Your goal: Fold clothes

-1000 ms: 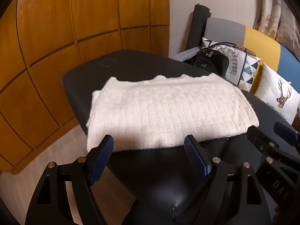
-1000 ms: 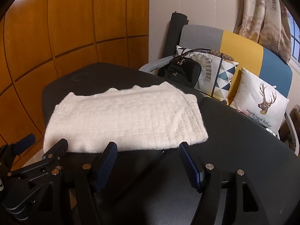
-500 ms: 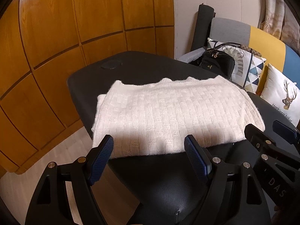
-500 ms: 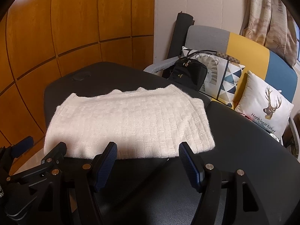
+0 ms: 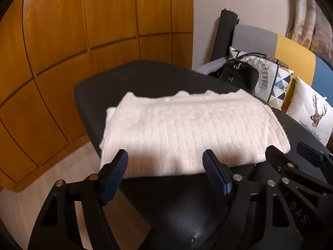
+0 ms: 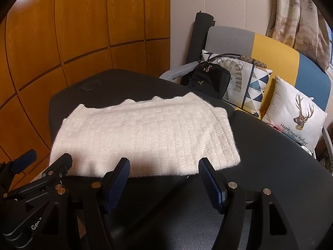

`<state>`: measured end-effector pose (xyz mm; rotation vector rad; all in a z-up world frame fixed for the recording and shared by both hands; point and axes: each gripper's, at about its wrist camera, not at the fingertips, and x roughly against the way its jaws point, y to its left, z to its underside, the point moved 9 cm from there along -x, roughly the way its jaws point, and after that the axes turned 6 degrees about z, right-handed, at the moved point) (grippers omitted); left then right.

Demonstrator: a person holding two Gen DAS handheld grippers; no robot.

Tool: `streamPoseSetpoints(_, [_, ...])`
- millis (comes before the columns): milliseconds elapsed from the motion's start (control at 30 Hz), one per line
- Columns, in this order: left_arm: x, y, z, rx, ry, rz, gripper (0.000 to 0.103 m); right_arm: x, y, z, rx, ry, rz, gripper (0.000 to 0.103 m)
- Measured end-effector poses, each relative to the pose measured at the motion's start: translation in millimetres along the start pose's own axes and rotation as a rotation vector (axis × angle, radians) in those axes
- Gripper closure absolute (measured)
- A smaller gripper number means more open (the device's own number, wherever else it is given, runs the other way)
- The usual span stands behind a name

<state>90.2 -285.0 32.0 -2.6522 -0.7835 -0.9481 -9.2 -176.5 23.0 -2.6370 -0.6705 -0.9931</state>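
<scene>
My left claw [image 5: 165, 162] has its two blue-padded fingers spread wide apart with nothing between them, and it hangs just short of the near edge of the sweater [image 5: 187, 133]; my right claw [image 6: 163, 171] is the same, fingers apart and empty, parked at that same near edge a little further along. Each claw shows at the side of the other's view, so I judge them to be close beside one another, neither touching the knit. The sweater is a cream, chunky piece lying flat on the black padded table [image 6: 270, 158], toward the table's far left part, already doubled into a neat rectangle: I can see a rounded fold along the near edge, a layered edge on the right side, and a scalloped hem at the back. A sliver of an under layer peeks out at the left in the left view. From that I would say the folding is mostly done, perhaps finished; what might be left is one more fold across to halve it, or tidying that stray edge, and I can't tell which is intended. Beyond the table sit a black handbag [image 6: 210, 81], patterned pillows [image 6: 295, 112] on a colourful sofa [image 6: 270, 45], and wooden wall panels [image 5: 83, 31].
</scene>
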Motion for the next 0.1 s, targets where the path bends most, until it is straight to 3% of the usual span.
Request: streamPoseSetpoints(100, [3.5,-4.4,-1.9,-0.032,-0.025,-0.006,0.034,-0.1,-0.2,0.7,-0.001,0.001,-0.001,0.033])
